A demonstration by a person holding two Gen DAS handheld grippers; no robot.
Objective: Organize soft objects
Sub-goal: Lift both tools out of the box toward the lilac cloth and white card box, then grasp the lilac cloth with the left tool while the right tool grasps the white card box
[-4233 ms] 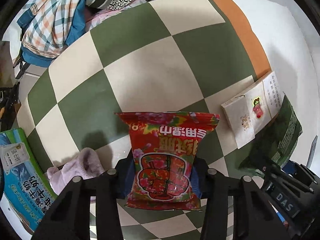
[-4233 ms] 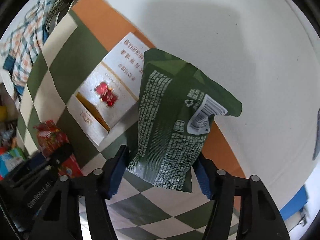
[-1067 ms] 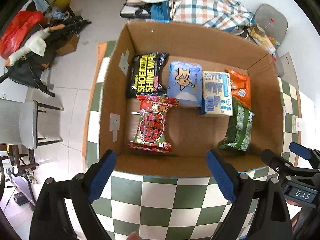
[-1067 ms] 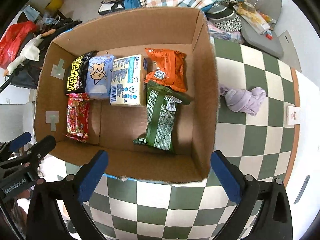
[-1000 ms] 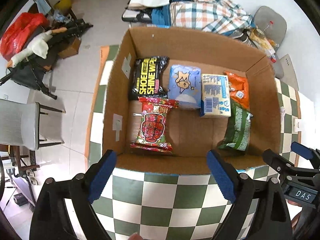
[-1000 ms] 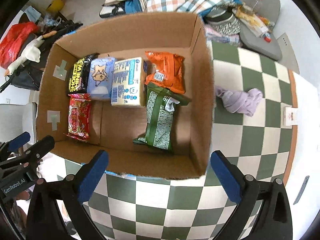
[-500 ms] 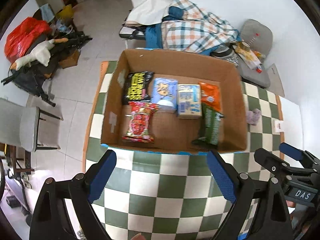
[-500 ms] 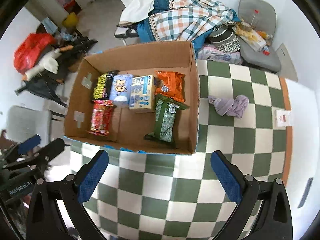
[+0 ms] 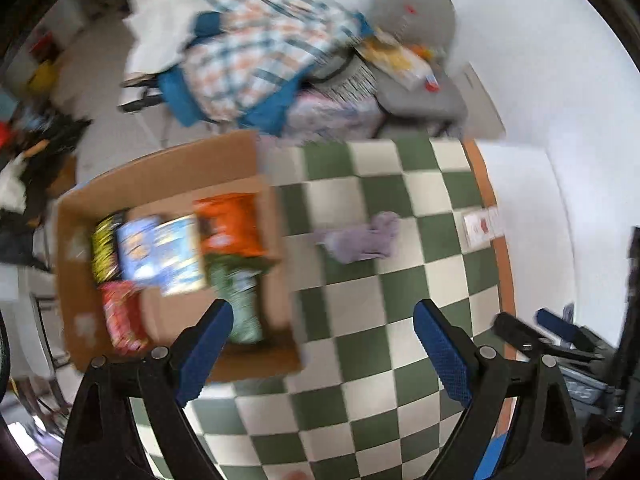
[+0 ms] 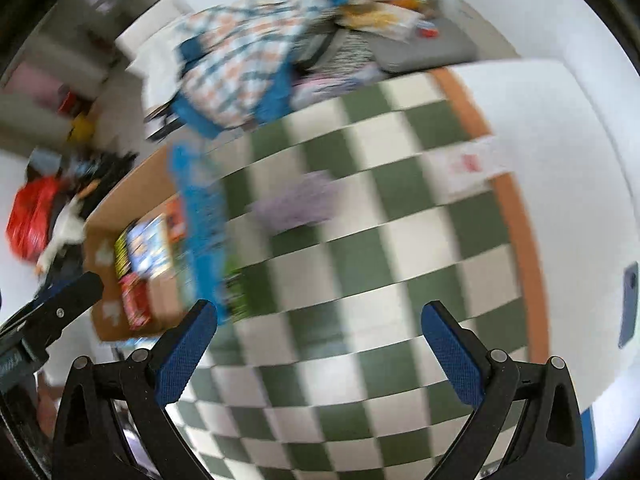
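Observation:
A cardboard box (image 9: 160,172) sits on the green-and-white checkered table at the left and holds several soft packets, among them an orange one (image 9: 230,224), a green one (image 9: 236,300) and a red one (image 9: 120,316). The box also shows blurred in the right wrist view (image 10: 132,200). A lilac cloth (image 9: 360,236) lies bunched on the table right of the box; it shows in the right wrist view too (image 10: 296,200). My left gripper (image 9: 320,344) is open and empty, high above the table. My right gripper (image 10: 316,340) is open and empty, also high up.
A small white card box (image 9: 482,226) lies at the table's orange right edge. A chair piled with plaid clothes (image 9: 256,52) and a grey cushion (image 9: 416,92) stand behind the table. A dark phone (image 10: 628,304) lies on the white surface at the right.
Both views have swung to the right, blurred by motion; the box now sits at the left and the lilac cloth nearer the middle. Both grippers stay open and empty.

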